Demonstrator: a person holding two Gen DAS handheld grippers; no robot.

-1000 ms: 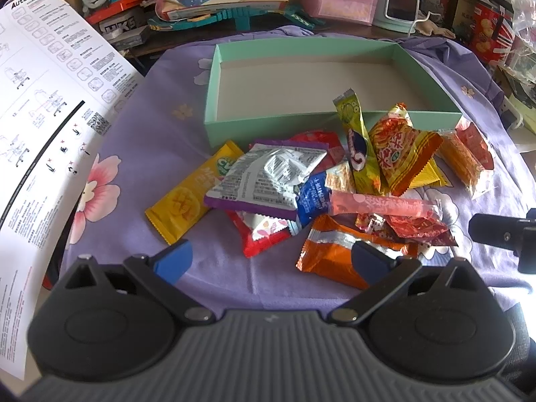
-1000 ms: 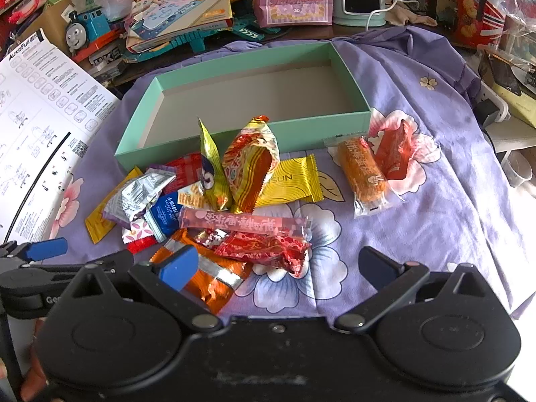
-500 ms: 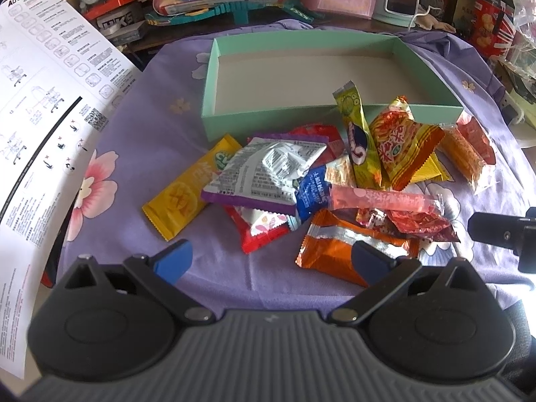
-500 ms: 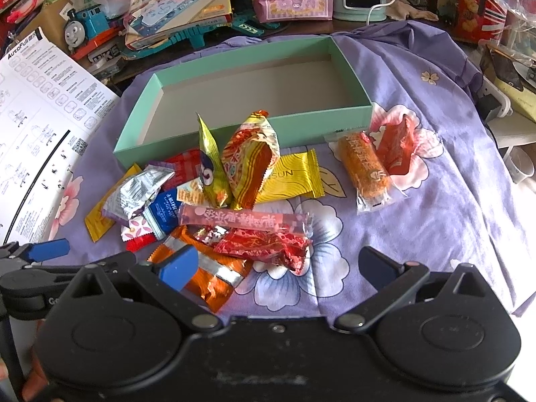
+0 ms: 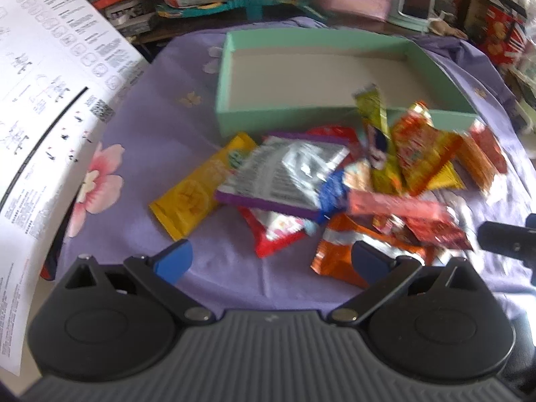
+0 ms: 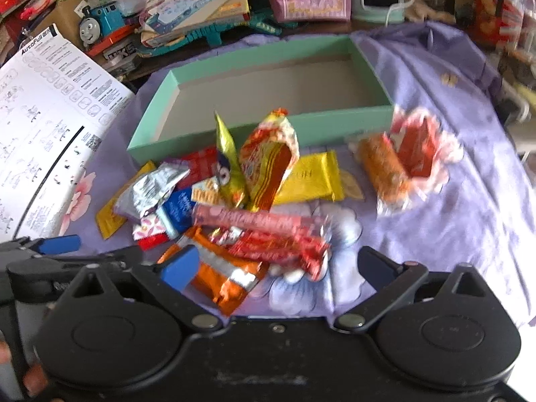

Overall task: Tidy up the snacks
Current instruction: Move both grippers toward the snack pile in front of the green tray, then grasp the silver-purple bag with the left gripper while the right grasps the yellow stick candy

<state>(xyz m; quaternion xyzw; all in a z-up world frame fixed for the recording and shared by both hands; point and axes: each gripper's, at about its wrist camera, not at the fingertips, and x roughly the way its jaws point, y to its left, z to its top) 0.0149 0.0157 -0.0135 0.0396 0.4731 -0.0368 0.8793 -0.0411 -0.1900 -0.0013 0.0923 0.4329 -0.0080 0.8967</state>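
The snack packets (image 6: 241,201) lie heaped on the purple-clothed counter (image 6: 469,201), just in front of the empty mint-green box (image 6: 261,134). They look light, crinkly and slippery, so a pinch on a flat sealed end, such as that of the orange foil packet (image 6: 227,278), should hold best. The left hand-held gripper (image 5: 268,258) is spread and empty; the right hand-held gripper (image 6: 278,264) is closing, its jaws still wide apart with only the orange packet's edge between them.

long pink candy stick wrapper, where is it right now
In the right wrist view the long pink candy stick wrapper lies across the snack pile's near side, on the crinkled red packet, in front of the mint green cardboard box.
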